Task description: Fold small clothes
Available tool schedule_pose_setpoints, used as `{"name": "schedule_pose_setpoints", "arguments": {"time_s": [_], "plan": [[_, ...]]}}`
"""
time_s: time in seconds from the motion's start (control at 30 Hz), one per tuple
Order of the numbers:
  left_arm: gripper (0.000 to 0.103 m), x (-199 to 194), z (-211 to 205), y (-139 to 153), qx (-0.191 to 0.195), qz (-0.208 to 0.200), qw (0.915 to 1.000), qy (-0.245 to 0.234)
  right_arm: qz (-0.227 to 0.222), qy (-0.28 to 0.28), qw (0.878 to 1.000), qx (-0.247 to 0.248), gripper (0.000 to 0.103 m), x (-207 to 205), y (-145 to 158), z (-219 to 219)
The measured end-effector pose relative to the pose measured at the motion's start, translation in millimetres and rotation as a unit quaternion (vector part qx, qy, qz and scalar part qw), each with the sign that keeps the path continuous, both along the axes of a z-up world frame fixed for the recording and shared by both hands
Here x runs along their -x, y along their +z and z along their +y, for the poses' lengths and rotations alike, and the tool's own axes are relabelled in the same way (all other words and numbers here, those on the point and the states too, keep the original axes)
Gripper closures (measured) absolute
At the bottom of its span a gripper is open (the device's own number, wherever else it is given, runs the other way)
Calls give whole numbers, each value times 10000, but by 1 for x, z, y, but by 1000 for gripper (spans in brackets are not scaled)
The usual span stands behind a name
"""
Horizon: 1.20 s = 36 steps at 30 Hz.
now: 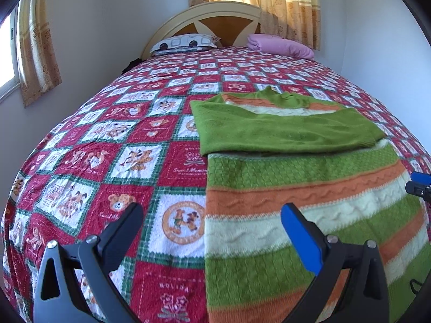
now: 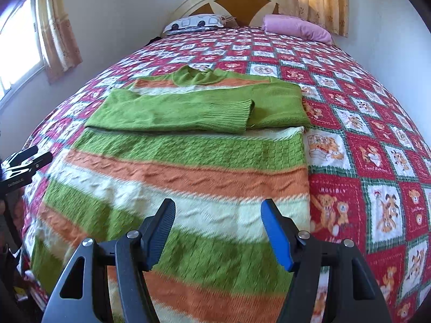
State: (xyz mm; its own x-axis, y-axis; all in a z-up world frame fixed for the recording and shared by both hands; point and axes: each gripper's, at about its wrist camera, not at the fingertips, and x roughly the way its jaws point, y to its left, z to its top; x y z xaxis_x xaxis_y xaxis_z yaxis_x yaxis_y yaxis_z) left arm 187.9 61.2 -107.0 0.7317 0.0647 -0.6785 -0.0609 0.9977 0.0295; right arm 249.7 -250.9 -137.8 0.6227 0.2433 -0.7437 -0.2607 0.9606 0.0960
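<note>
two tools are seen, both with jaws spread wide and nothing between them. the left tool (image 1: 212,223) is held above the sweater's left edge, one finger over the bedspread (image 1: 107,140) and the blue-padded finger over the knit. the right tool (image 2: 218,215) is held directly over the lower body of the sweater (image 2: 188,177), both fingers above the striped fabric, near its right edge. no contact with the cloth can be made out in either view.

the striped sweater is laid flat on the bed, its long axis running away from both tools toward the headboard (image 1: 215,16): hem nearest, collar farthest. both green sleeves (image 2: 175,110) are already folded across the chest, one overlapping the other, so the garment is reduced to a rectangle. the next step is judged to be a fold of hem toward collar, along that long axis. each tool is placed on its own side of the hem end, neither clearly nearer, so the two near corners could be taken together.

farther out, a patterned pillow (image 1: 186,41) and a pink folded cloth (image 1: 280,44) are seen by the headboard, well apart from the sweater
</note>
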Motion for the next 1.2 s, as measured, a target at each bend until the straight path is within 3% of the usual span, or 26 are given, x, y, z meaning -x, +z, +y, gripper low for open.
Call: {"name": "schedule_pose_setpoints", "arguments": {"time_s": [0.73, 1.1, 1.2], "plan": [[0, 72, -24, -10, -200, 301, 9973, -643, -47, 258, 9969, 741, 36, 73, -4, 25], [0, 110, -14, -29, 203, 731, 9946, -713, 190, 102, 9957, 901, 36, 105, -18, 2], [6, 115, -15, -31, 344, 814, 9932, -752, 232, 51, 9954, 930, 36, 114, -22, -5]]}}
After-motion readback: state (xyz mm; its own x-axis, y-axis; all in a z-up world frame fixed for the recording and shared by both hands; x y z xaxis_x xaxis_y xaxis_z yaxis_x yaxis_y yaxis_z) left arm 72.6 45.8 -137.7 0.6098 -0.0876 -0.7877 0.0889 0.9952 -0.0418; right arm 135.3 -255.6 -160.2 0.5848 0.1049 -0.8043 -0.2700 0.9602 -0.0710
